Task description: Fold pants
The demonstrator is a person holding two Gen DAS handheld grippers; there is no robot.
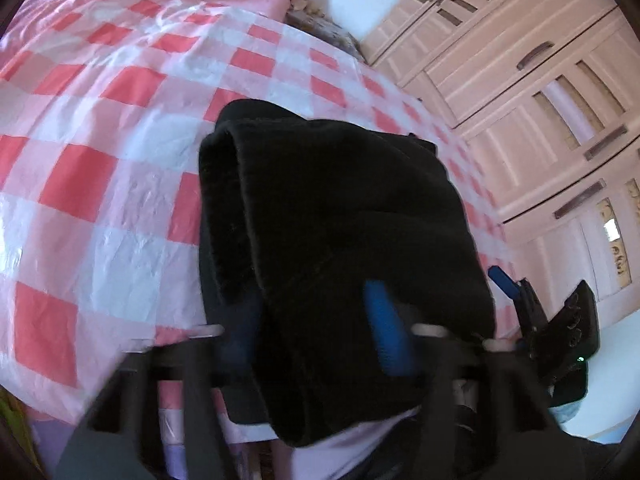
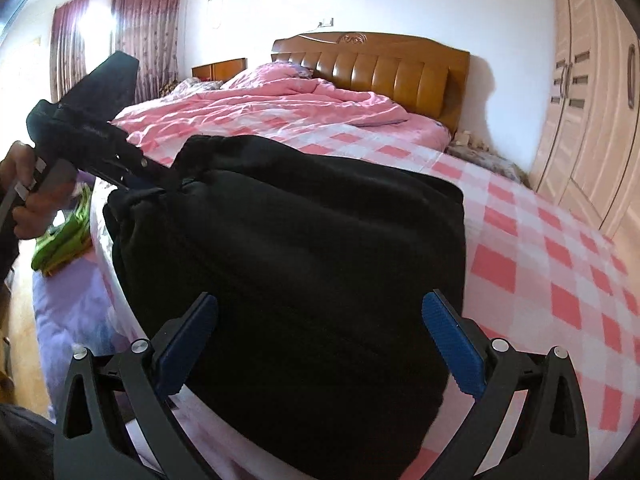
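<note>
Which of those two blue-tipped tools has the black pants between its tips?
The left tool: black pants drape between its tips. The right tool hovers open, with the pants lying beyond it on the checked bedsheet.

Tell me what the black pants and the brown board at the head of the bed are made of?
The black pants look like soft, matte, fuzzy cloth, maybe fleece: no shine, thick rounded folds. The headboard looks like glossy wood framing padded panels, perhaps leather or an imitation: they bulge and catch the light.

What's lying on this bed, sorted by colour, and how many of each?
Black: 1, the folded pants
Pink: 1, the crumpled quilt
Pink-and-white checked: 1, the bed sheet
Total: 3
</note>
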